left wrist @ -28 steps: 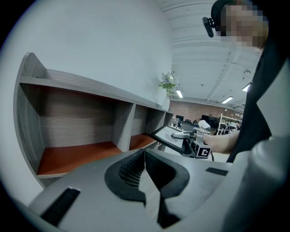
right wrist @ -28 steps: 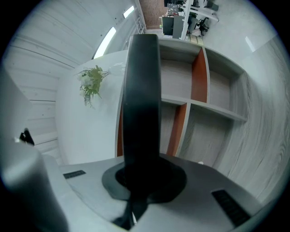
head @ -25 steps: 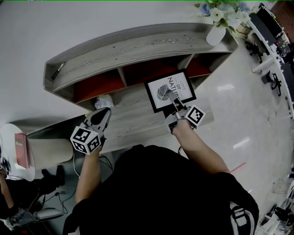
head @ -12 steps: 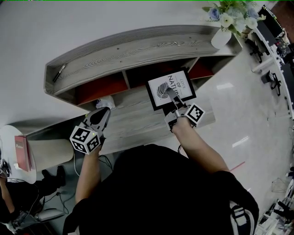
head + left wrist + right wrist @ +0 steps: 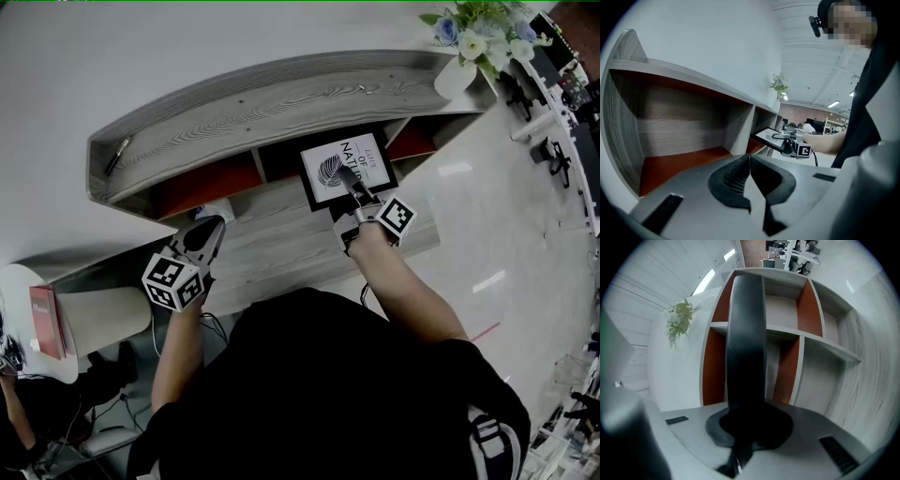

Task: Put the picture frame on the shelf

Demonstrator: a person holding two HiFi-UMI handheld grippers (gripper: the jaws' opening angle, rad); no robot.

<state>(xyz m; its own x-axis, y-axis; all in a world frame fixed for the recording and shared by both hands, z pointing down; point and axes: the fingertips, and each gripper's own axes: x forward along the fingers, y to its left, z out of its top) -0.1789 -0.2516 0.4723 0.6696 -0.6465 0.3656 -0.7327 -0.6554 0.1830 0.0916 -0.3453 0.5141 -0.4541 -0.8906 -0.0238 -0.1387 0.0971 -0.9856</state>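
Picture frame (image 5: 339, 167): stiff, light, probably glass-fronted and fragile, best held by its rim, as right claw (image 5: 355, 187) clamps it near shelf (image 5: 281, 94); left claw (image 5: 208, 232) closed, empty.

Bright, even overhead light, soft shadows. Glare streaks on floor (image 5: 457, 171); ceiling strip lights (image 5: 833, 104) glow in left gripper view. Shelf (image 5: 281, 94) bays dim under top board. All views fisheye, edges bent; gripper views vignetted black. Picture frame (image 5: 746, 333) v. close to lens in right gripper view: dark, blurry.
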